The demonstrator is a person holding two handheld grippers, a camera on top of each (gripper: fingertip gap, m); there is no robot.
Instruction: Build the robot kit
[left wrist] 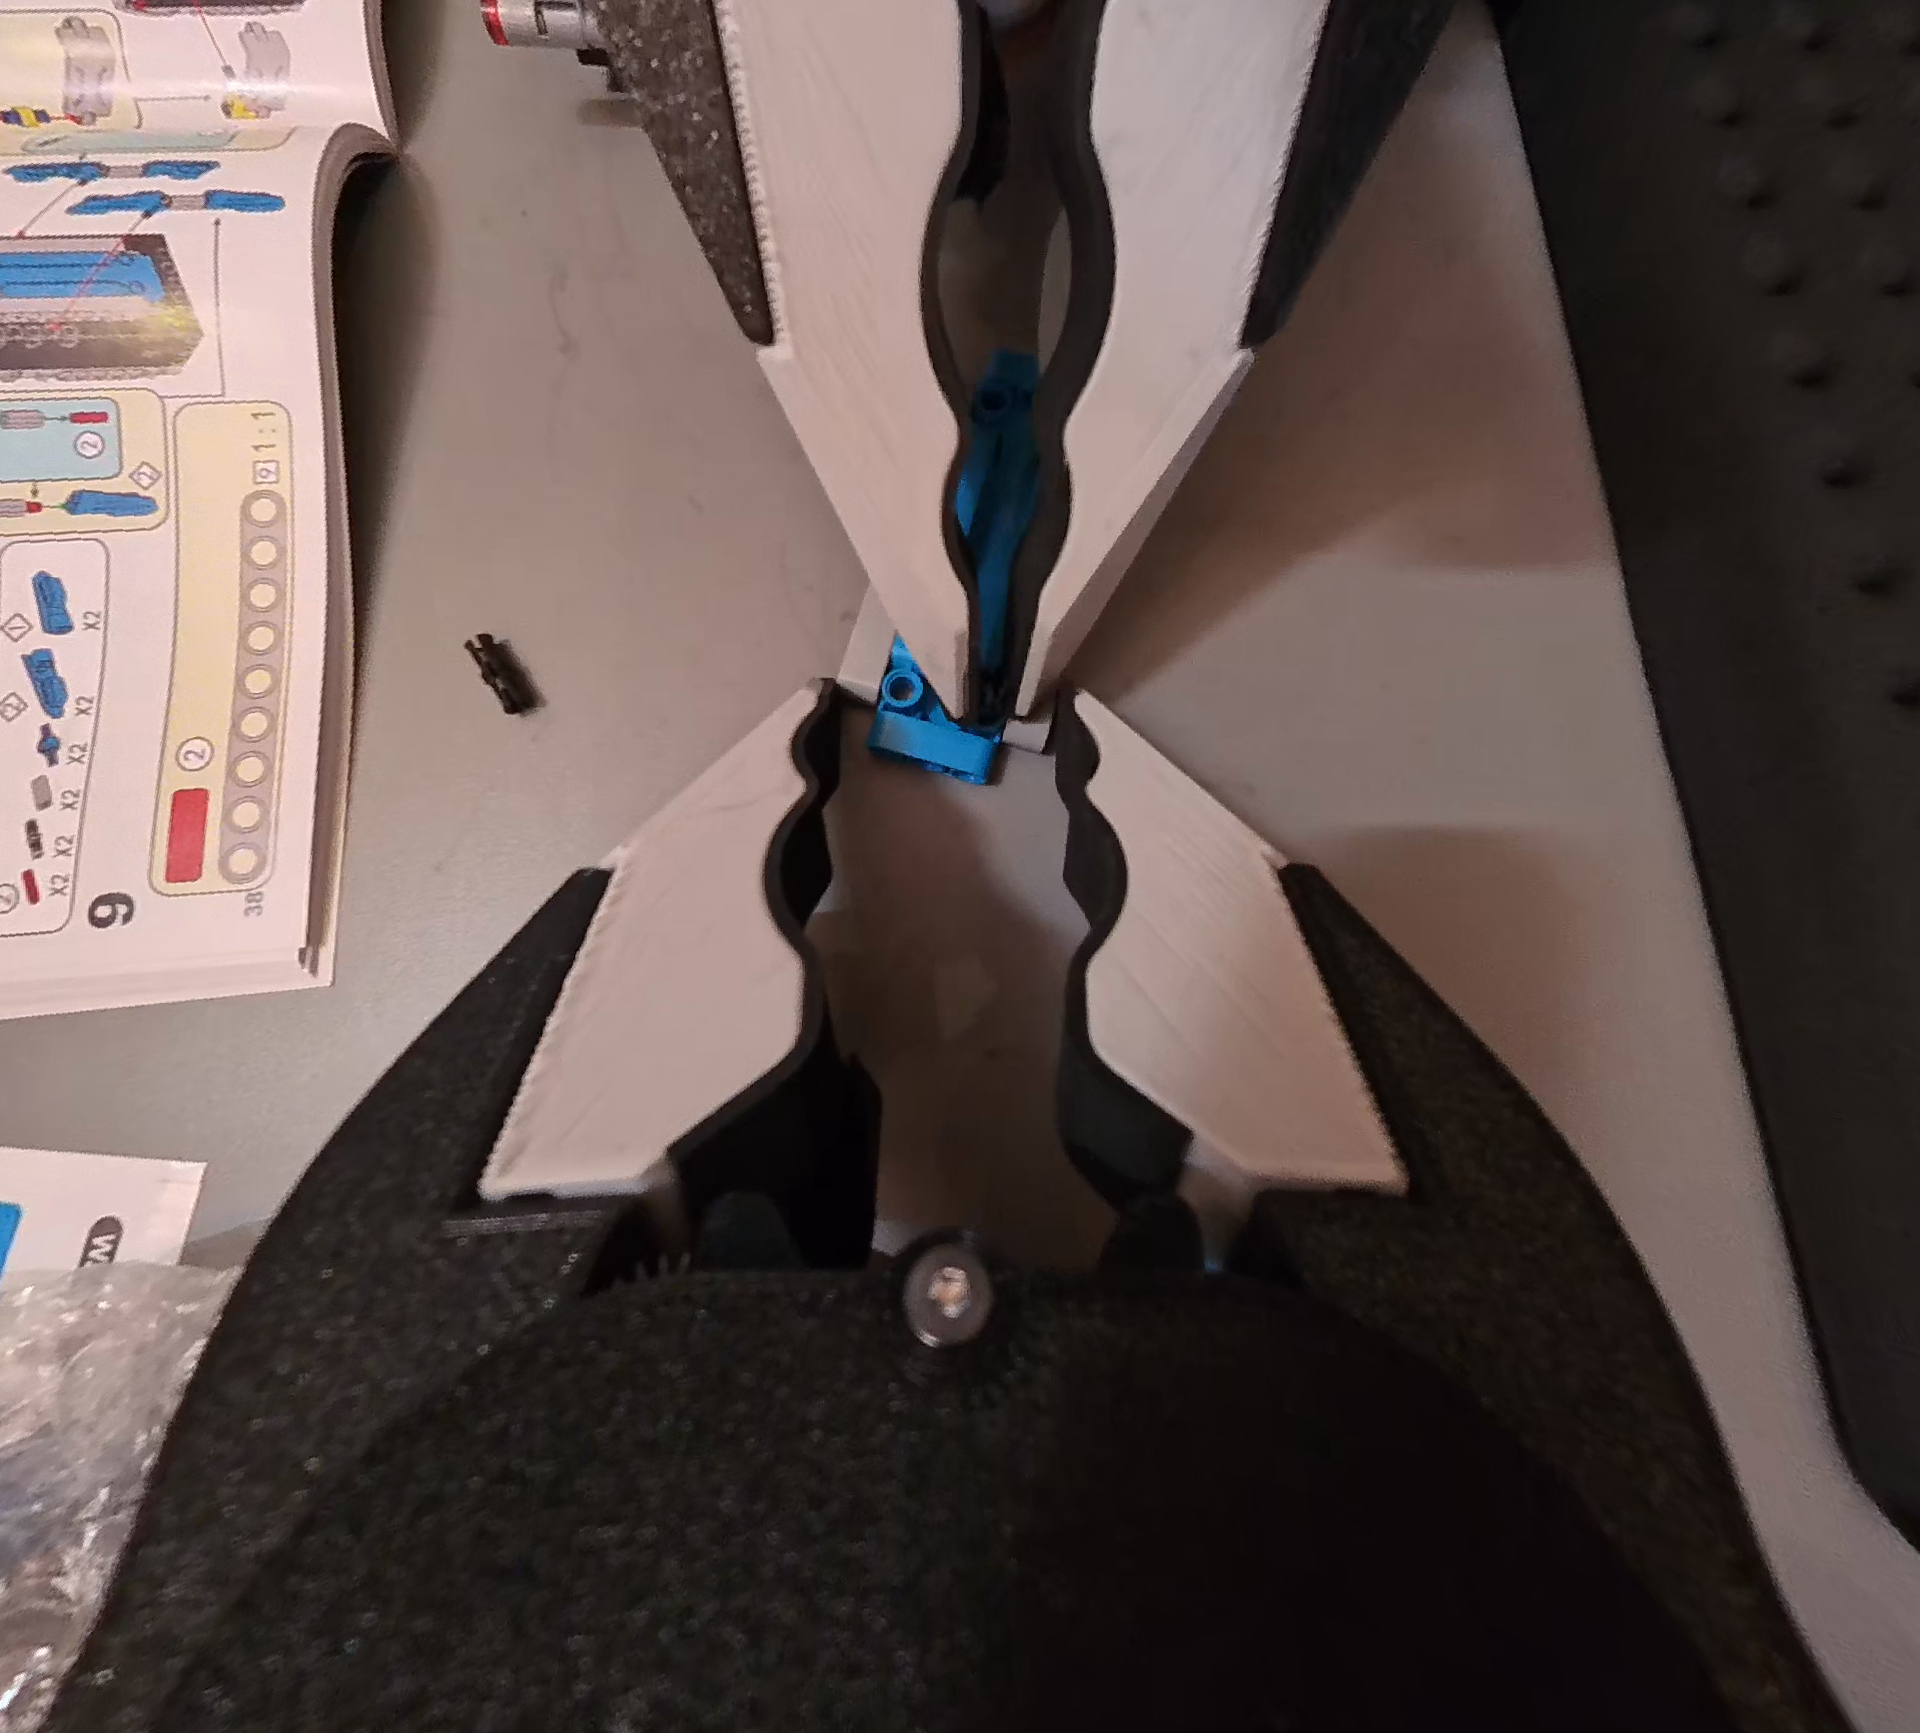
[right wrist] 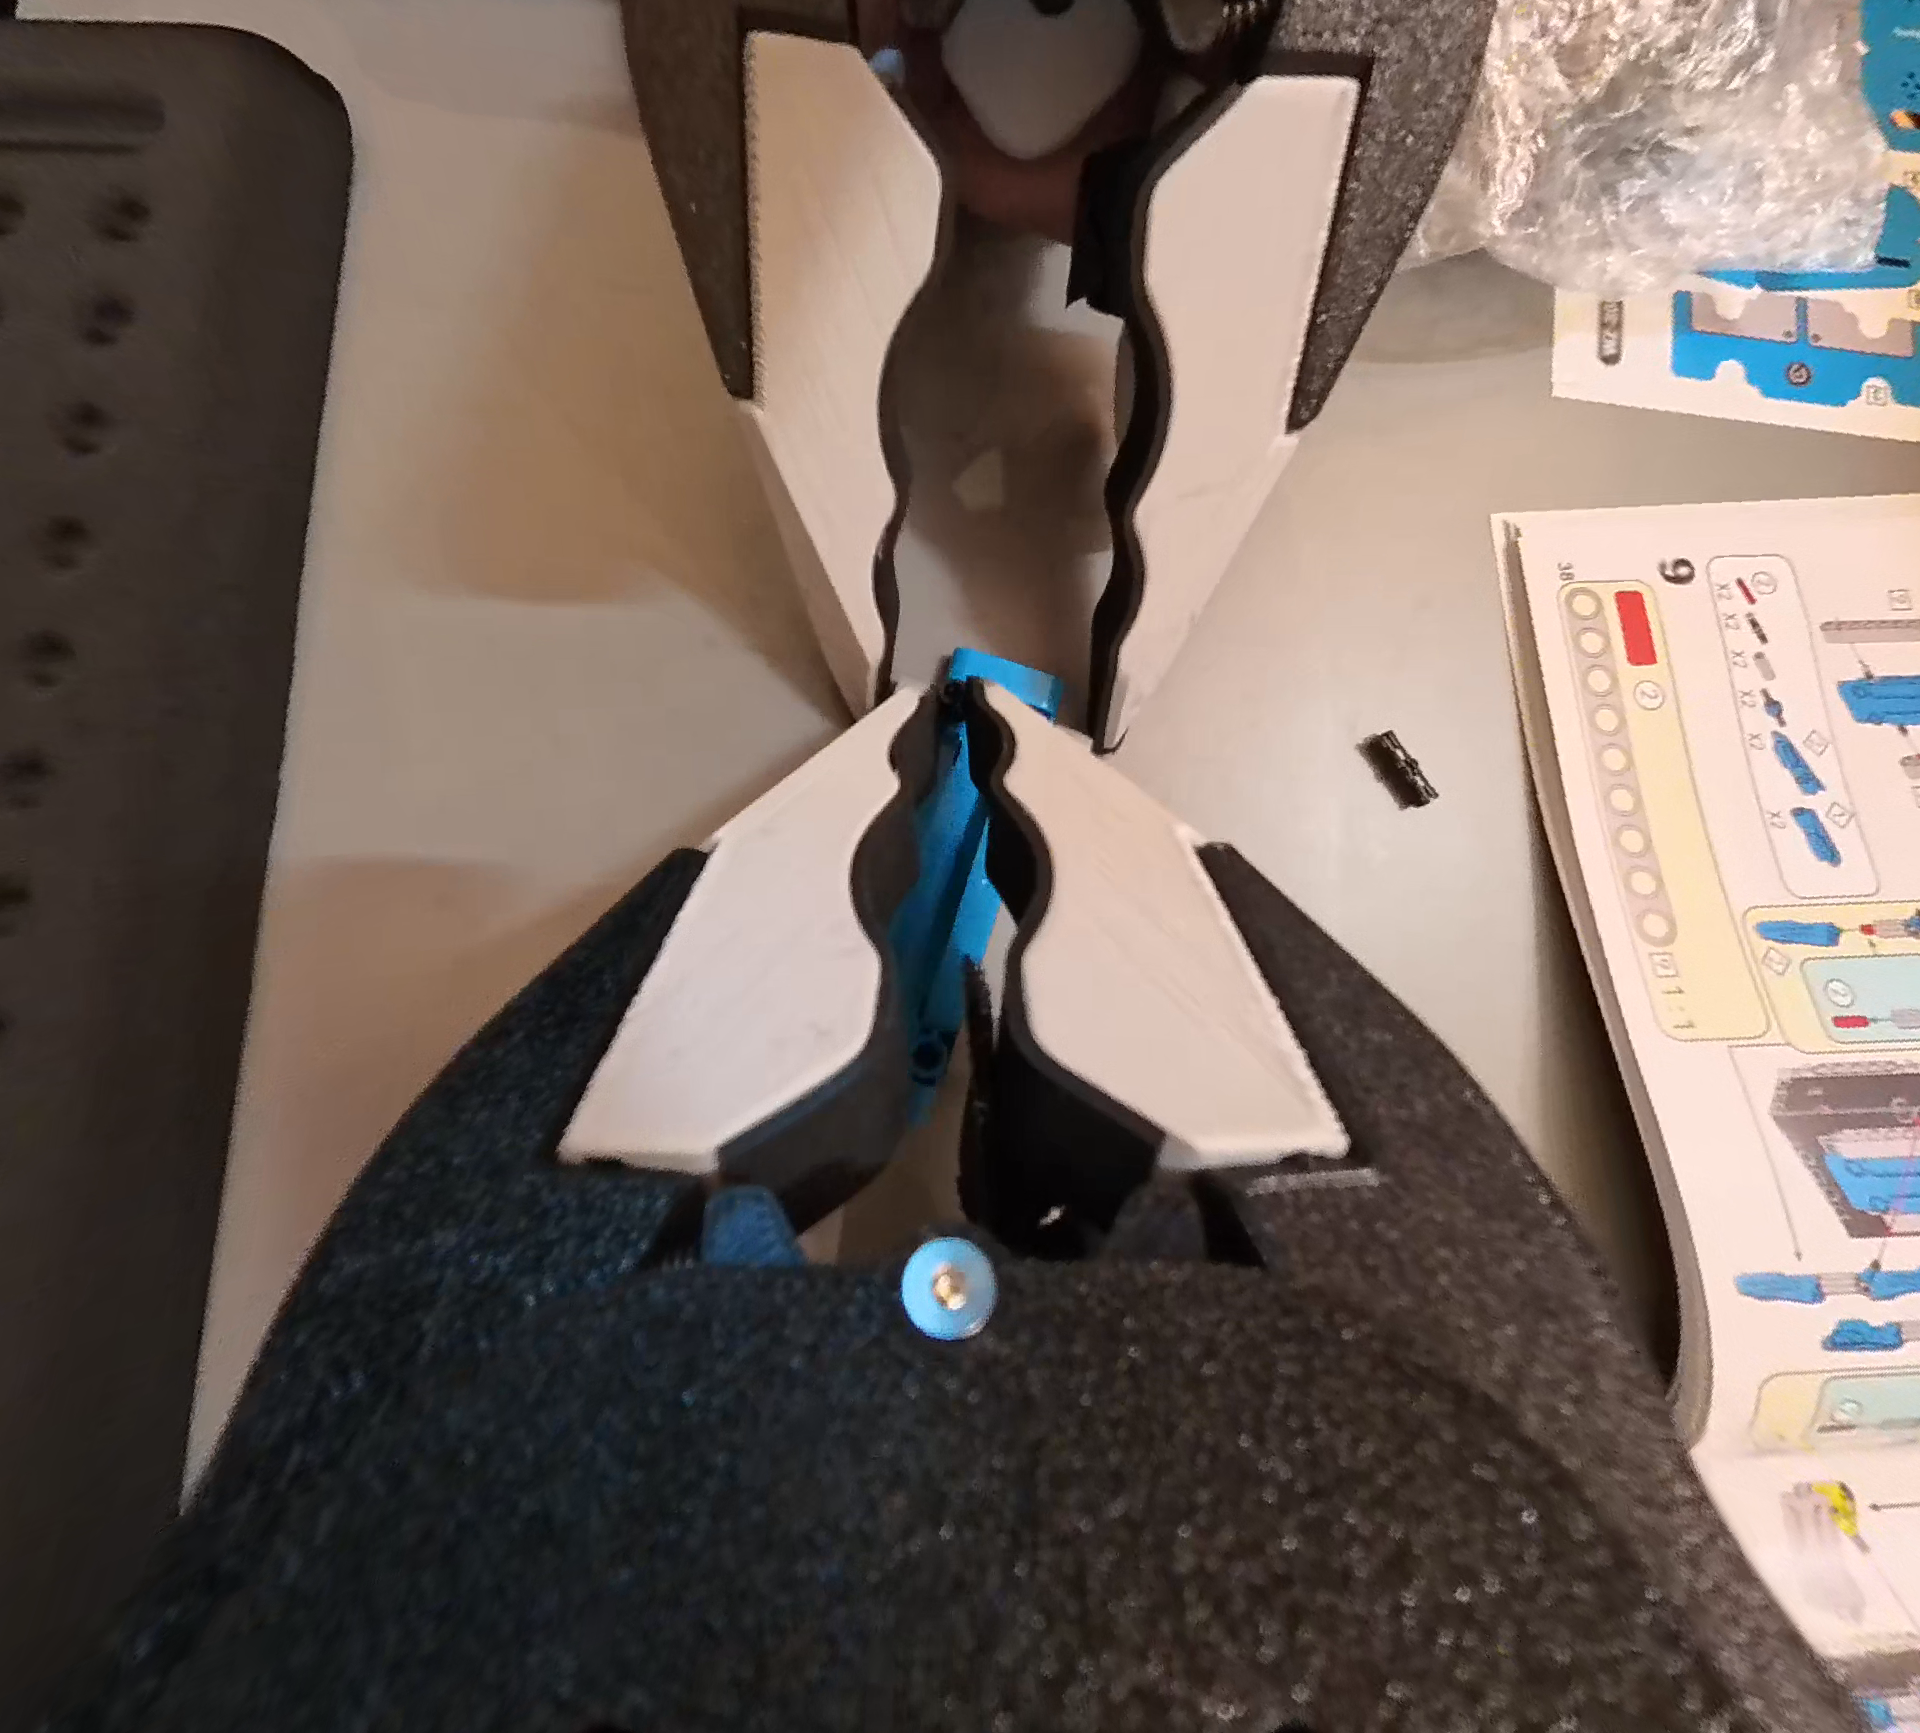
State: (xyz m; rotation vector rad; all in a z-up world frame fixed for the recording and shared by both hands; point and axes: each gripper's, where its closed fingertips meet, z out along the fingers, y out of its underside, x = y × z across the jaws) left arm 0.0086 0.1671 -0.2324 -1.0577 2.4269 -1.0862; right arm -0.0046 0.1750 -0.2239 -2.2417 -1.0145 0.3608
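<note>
My right gripper (right wrist: 956, 696) is shut on a blue toy-brick beam (right wrist: 951, 862), which runs along the gap between its fingers. The beam's far end (left wrist: 930, 738) sticks out past the tips as a short blue crosspiece. My left gripper (left wrist: 945, 707) is open and faces the right one tip to tip. The blue end sits between its fingertips, and its jaws stand apart from it. In the left wrist view the right gripper (left wrist: 992, 712) comes in from the top. In the right wrist view the left gripper (right wrist: 992, 717) comes in from the top. Both are just above a pale table (left wrist: 644, 457).
A small black pin (left wrist: 504, 673) lies loose on the table; it also shows in the right wrist view (right wrist: 1403, 771). An open instruction booklet (left wrist: 156, 436) lies beside it. A dark dotted mat (right wrist: 135, 540), a crinkled plastic bag (right wrist: 1662, 73) and a sticker sheet (right wrist: 1745, 353) lie around. The tips of both grippers are at nearly the same place. About 6 centimetres separates my left fingertips from the small black pin (left wrist: 504, 673). My right wrist view (right wrist: 1397, 764) looks at it from another angle.
</note>
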